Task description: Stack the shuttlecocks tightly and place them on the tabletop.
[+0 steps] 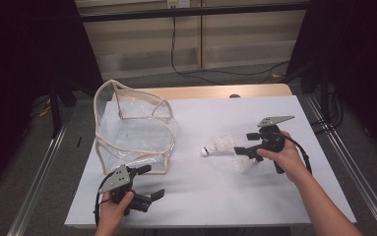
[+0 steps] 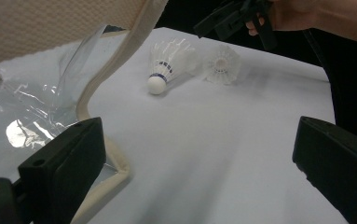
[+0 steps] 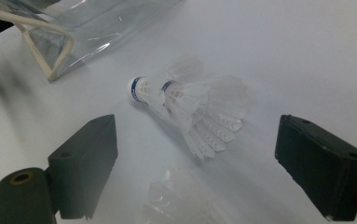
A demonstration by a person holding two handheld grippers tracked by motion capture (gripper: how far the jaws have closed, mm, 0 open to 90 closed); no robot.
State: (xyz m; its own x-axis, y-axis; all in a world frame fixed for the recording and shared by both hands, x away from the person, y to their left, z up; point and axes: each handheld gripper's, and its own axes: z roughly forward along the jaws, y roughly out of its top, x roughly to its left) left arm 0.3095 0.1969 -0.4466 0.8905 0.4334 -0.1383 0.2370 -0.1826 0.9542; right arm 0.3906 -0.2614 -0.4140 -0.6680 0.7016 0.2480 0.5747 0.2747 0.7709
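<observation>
Two white shuttlecocks are on the white sheet. One shuttlecock lies on its side, its cork toward the clear bag. The second shuttlecock sits just under my right gripper. It shows as a blur low between the open jaws, and no pad touches it. The clear plastic bag with cream trim stands open at the left. My left gripper rests open and empty by the bag's near corner.
The white sheet covers most of a wooden table, whose bare edge shows at the back. Metal rails run along both sides, and cables lie on the floor beyond. Bare sheet lies between the two grippers.
</observation>
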